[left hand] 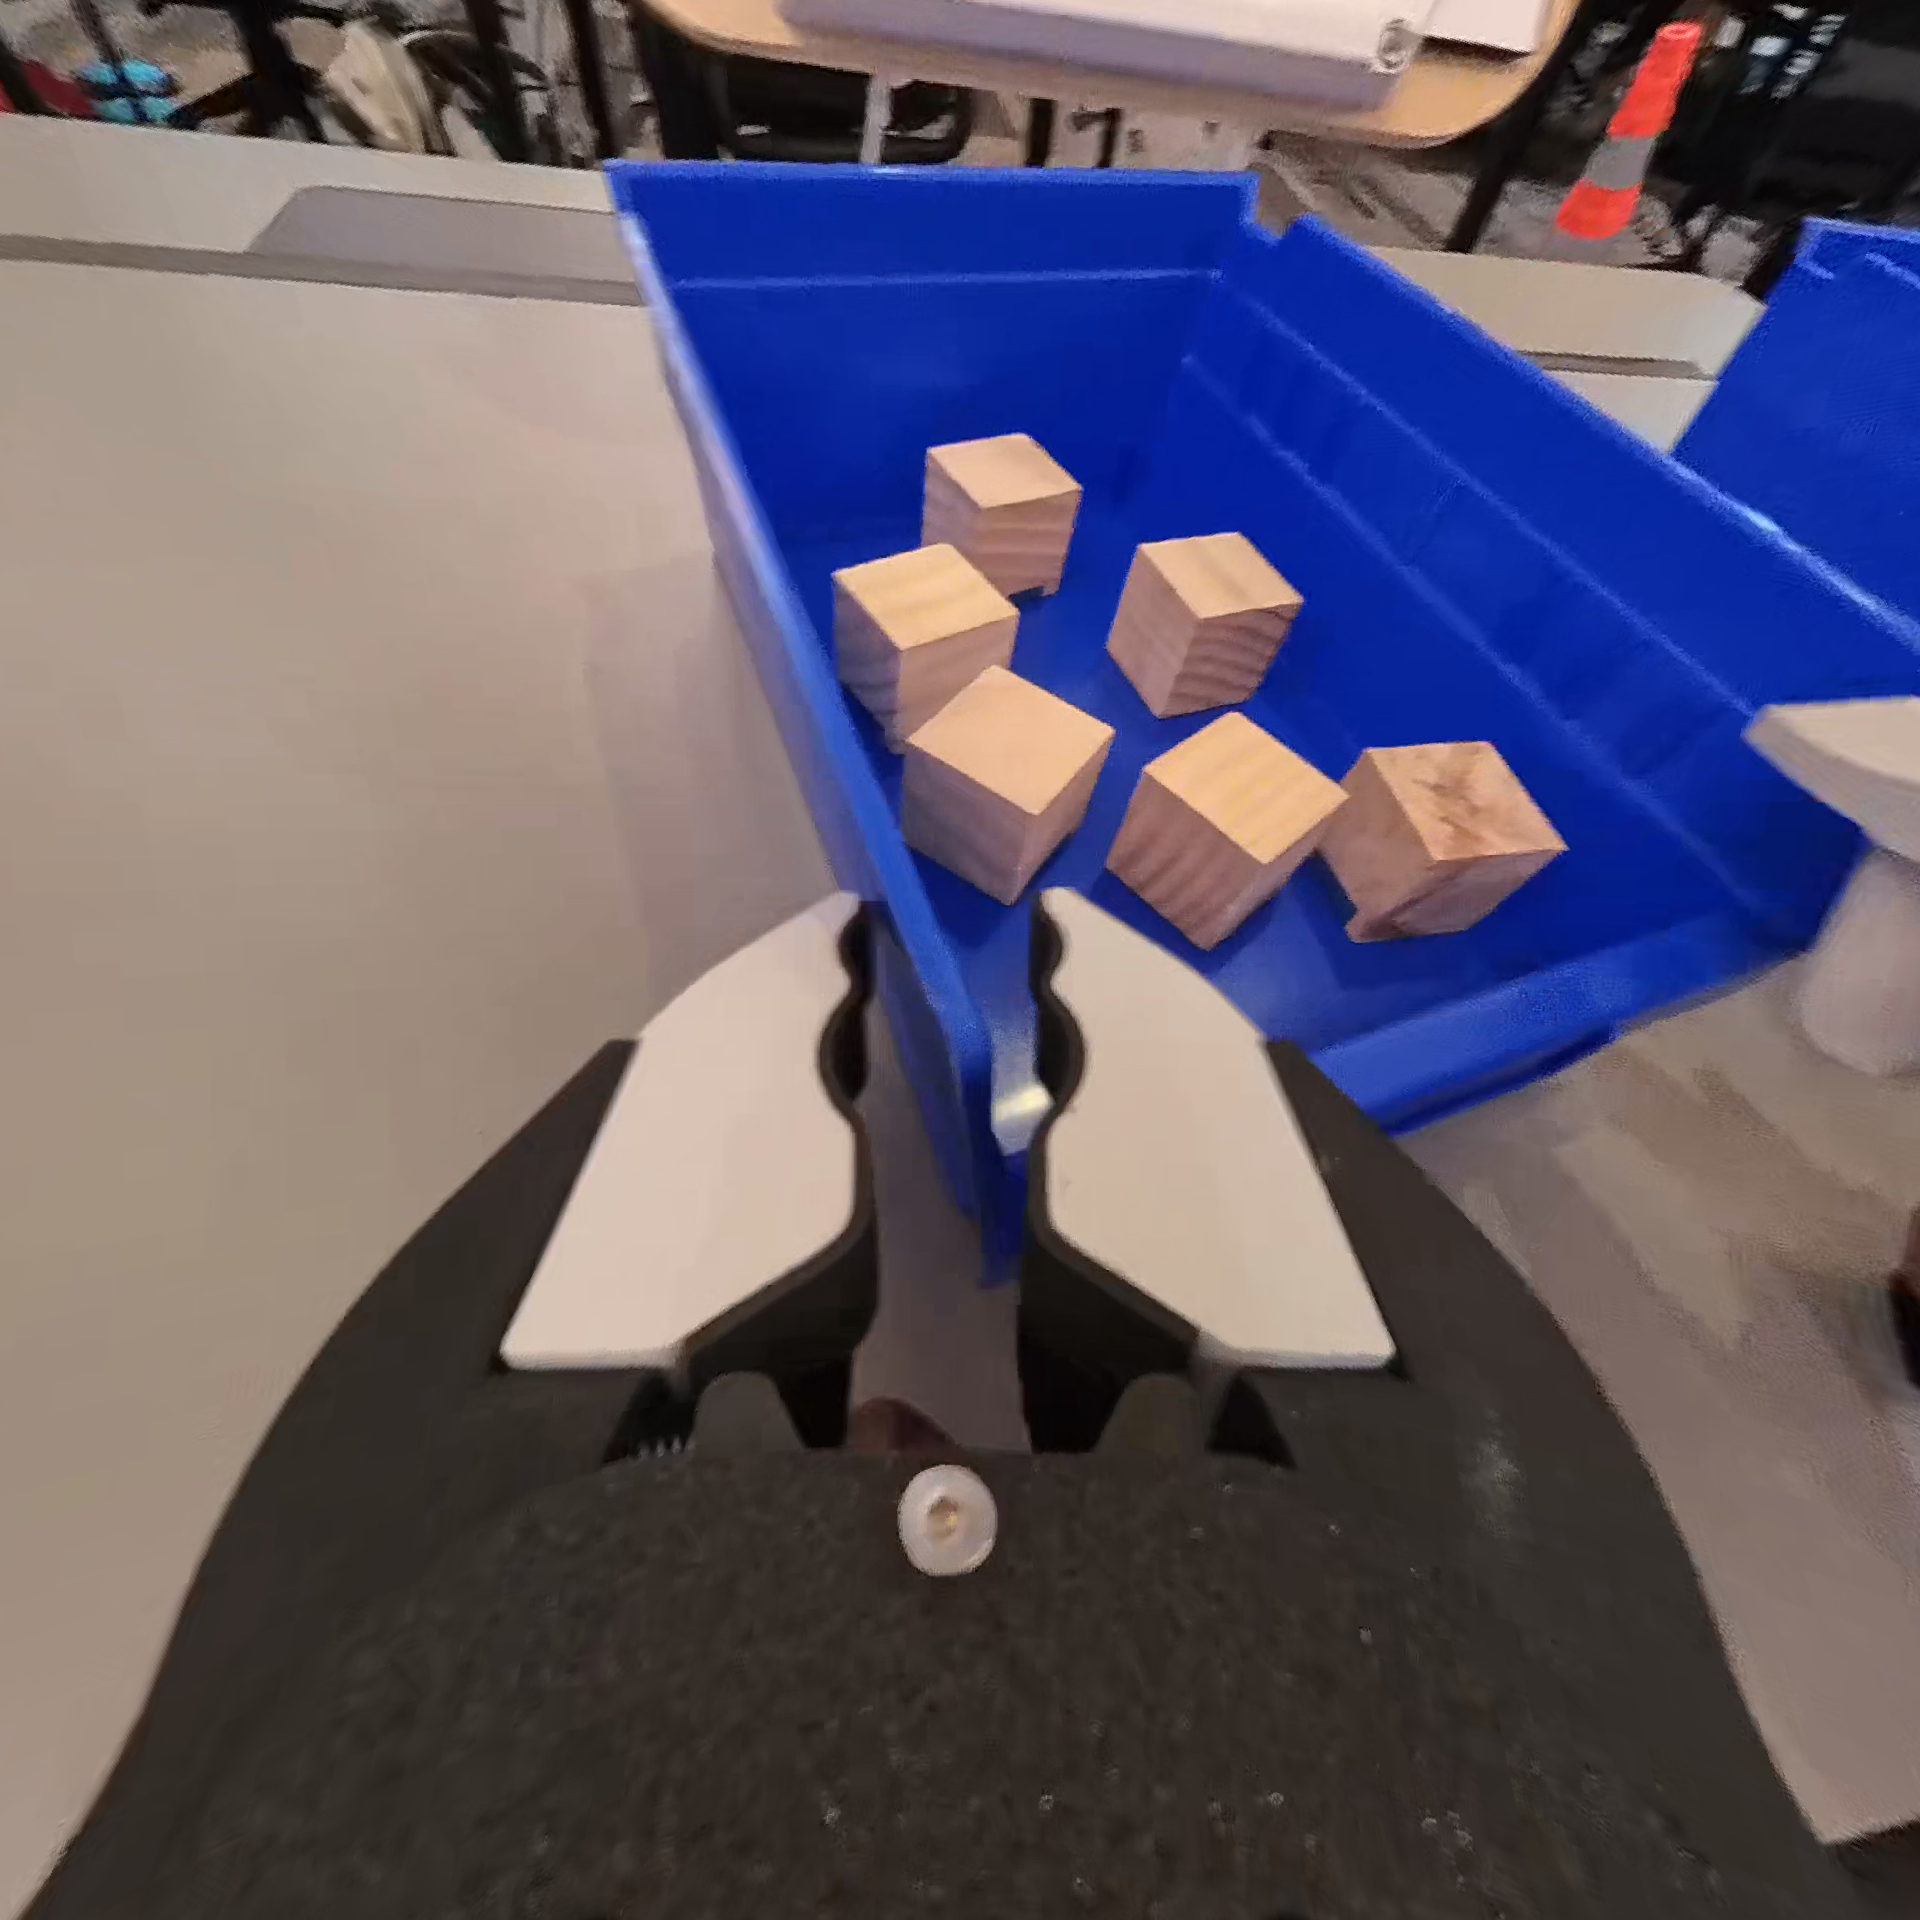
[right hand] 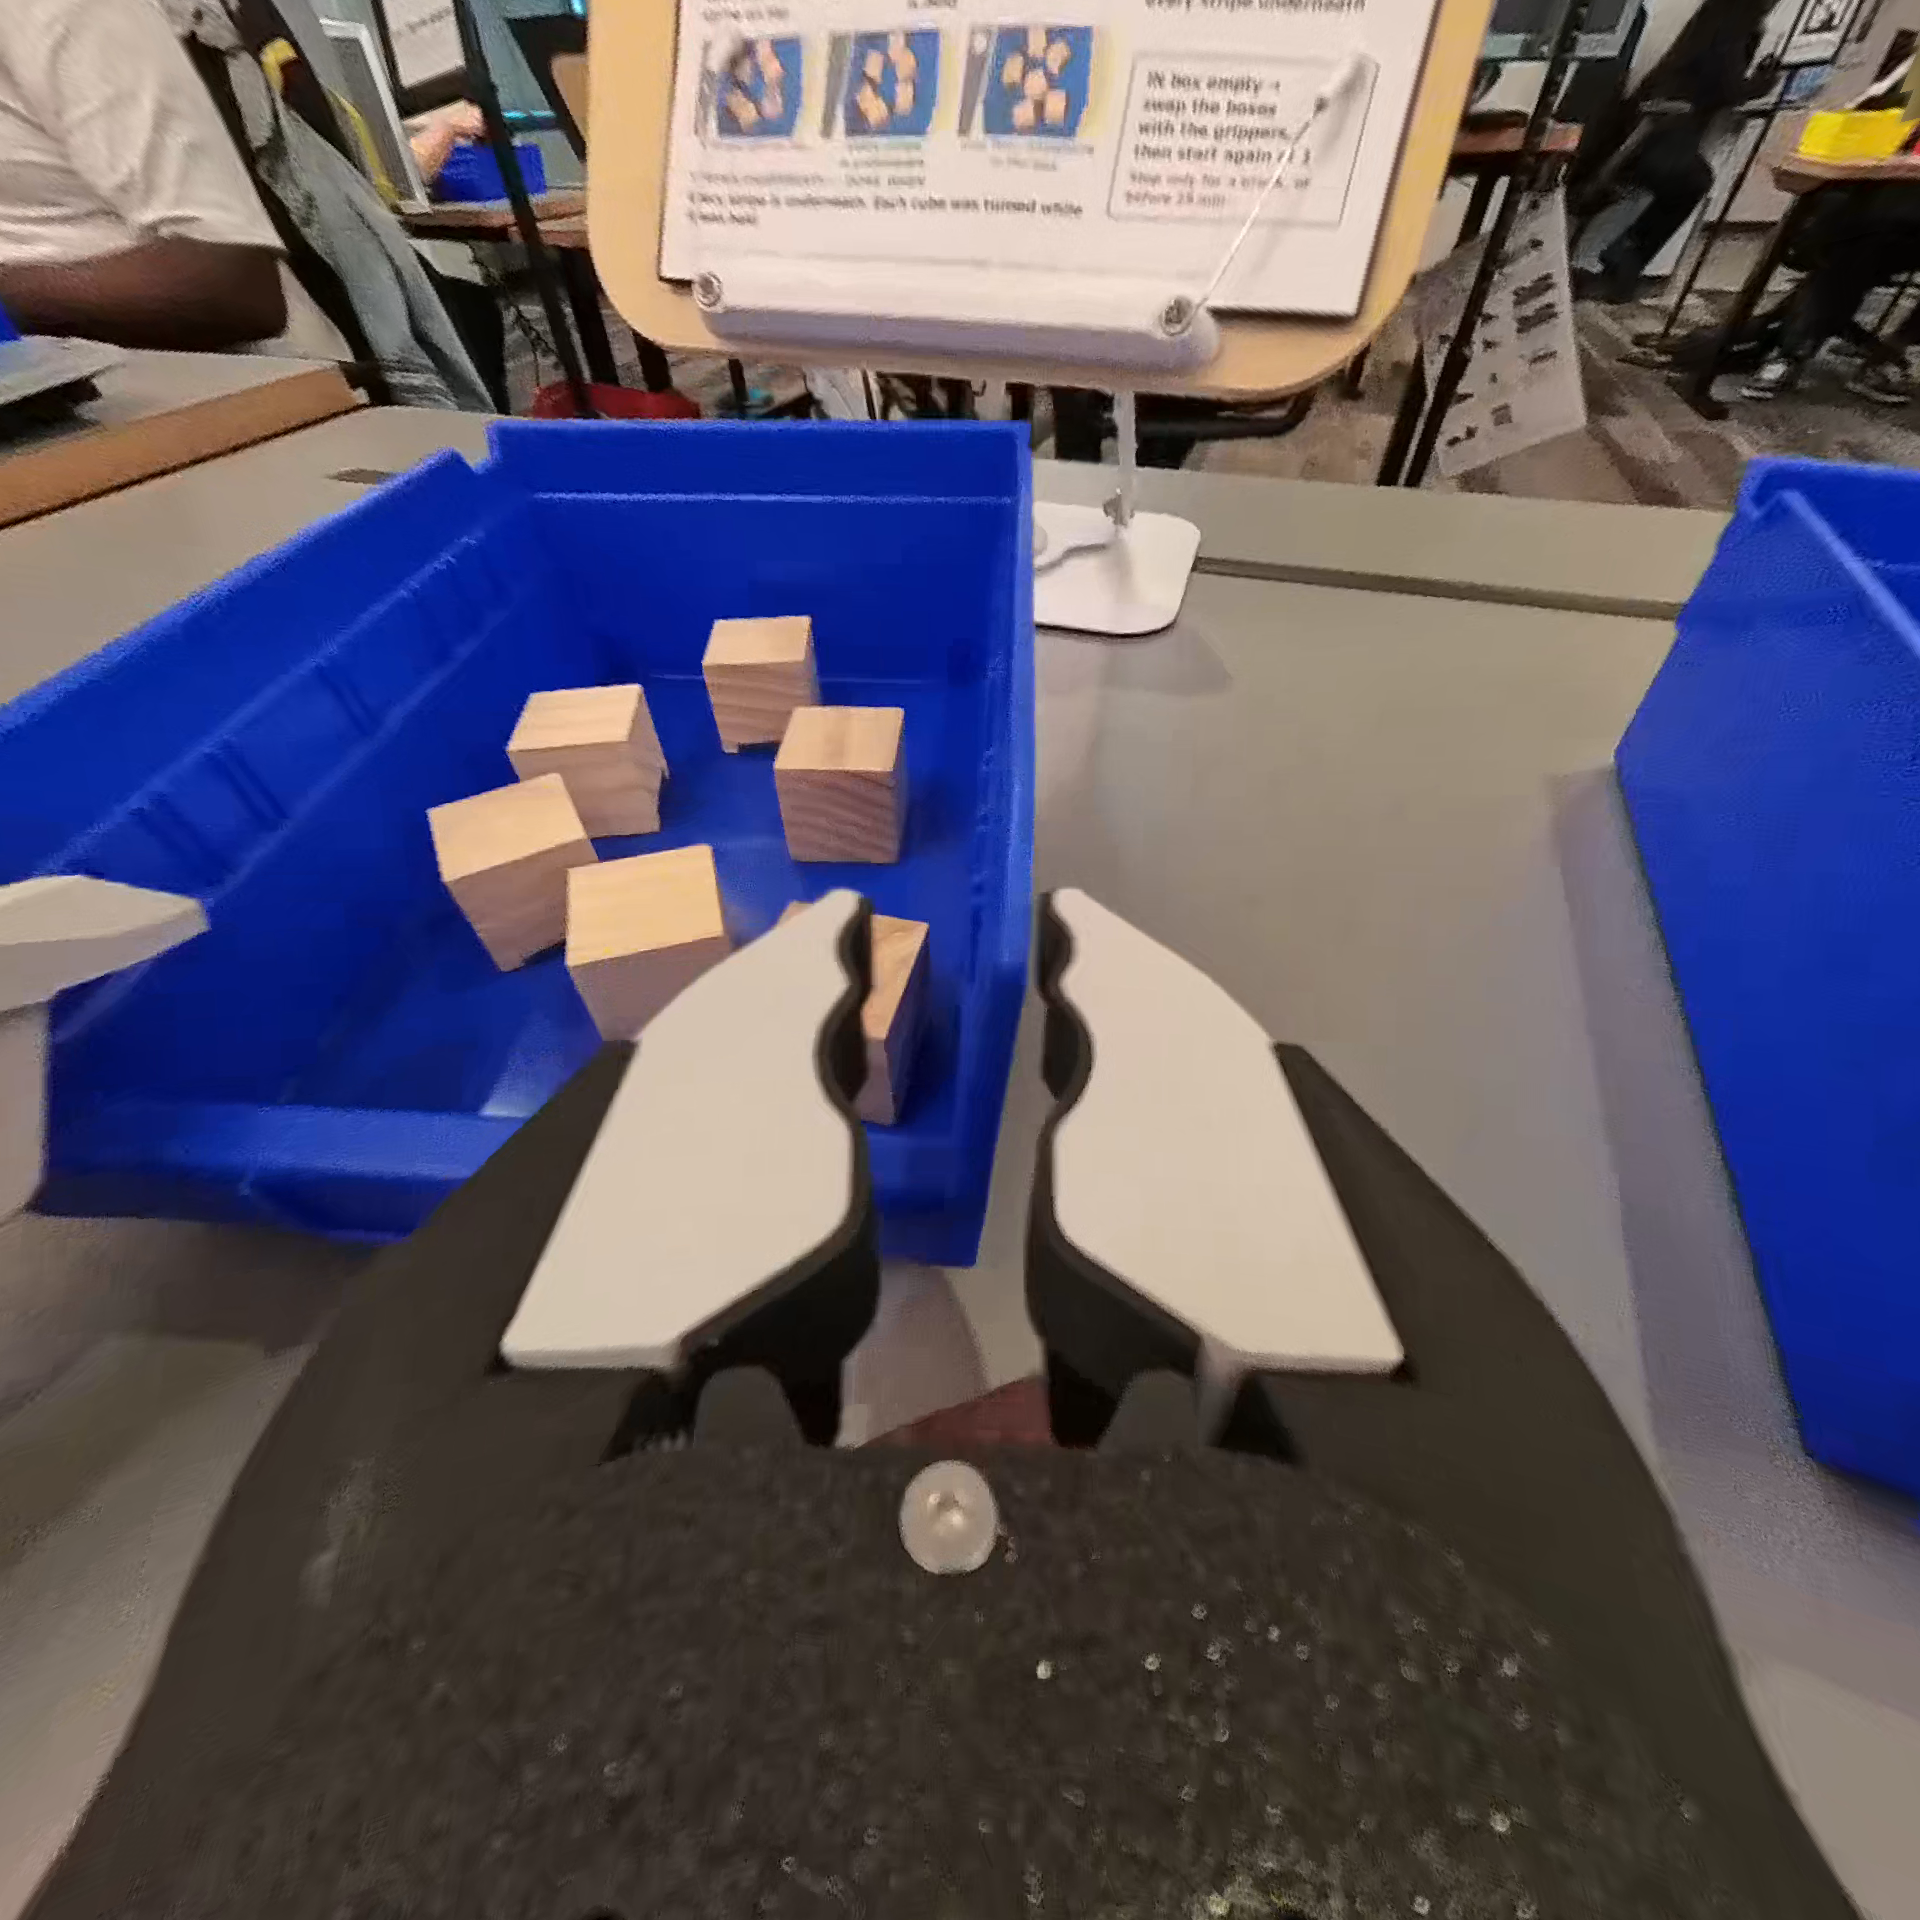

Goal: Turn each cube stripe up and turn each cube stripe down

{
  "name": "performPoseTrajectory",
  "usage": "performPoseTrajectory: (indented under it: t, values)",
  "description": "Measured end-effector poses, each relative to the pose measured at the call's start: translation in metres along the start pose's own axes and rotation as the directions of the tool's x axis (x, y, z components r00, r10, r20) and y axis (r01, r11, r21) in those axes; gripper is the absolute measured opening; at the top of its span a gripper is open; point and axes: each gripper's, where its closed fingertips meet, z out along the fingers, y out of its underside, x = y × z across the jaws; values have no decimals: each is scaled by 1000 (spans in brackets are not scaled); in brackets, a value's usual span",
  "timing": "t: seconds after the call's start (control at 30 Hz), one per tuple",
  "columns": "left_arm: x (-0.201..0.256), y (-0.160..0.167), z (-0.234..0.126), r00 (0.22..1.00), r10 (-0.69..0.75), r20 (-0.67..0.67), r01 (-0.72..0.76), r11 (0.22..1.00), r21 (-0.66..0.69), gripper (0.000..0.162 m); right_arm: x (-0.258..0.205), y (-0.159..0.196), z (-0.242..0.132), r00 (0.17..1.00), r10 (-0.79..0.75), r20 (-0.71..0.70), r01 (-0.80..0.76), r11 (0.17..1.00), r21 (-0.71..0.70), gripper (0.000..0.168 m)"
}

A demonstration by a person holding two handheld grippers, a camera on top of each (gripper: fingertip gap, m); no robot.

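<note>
Item: blue bin, open-topped plastic, standing on a grey tabletop toward its far edge. Contents: six wooden cubes, plain pale faces showing, no stripe to be seen on any visible face; they lie loosely on the bin floor, two pairs touching or nearly so, the rest a little apart. One cube sits in the bin's near right corner, partly hidden in the right wrist view. Left tool: jaws parted and grasping nothing, straddling the bin's near left wall, one grey finger outside it and one over the inside. Right tool: likewise released and empty, straddling the bin's right wall near its front corner, left finger over the interior, right finger over bare tabletop. Whether either tool touches the wall cannot be told. The tip of each tool shows at the edge of the other's view. Second blue bin: on the tabletop to the right, well apart from the first, interior not visible. Also present: a white stand on the far edge carrying a tan board with an instruction sheet; an orange cone on the floor beyond the tabletop; a seated person at a neighbouring table, far left.
</note>
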Motion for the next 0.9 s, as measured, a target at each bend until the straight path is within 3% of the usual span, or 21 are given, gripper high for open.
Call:
performPoseTrajectory:
  t: [0.07,0.1,0.3,0.43,0.63,0.8,0.9]
  values:
    - [-4,-2,-2,998,36,53,-36,999,14,18,6,4,8,999,30,-40,-31,999,-11,6]
    - [-7,-3,-3,996,52,76,-53,998,18,10,8,5,10,998,41,-48,-41,999,-11,2]
    - [-39,-14,-16,990,82,117,-83,997,5,3,-25,-5,-1,989,98,-108,-94,995,44,2]
    - [-94,-36,-47,979,88,184,-102,993,66,2,-86,-24,-1,994,100,-50,-93,987,129,3]
    - [-208,-75,-71,974,88,208,-118,984,136,2,-199,-40,44,997,49,56,-56,990,128,5]
    - [-281,-64,-51,962,127,244,-147,987,65,2,-258,-28,86,997,60,47,-62,997,35,5]
    - [-296,-42,-34,980,74,185,-80,996,28,2,-269,-15,94,998,54,26,-54,999,-8,6]
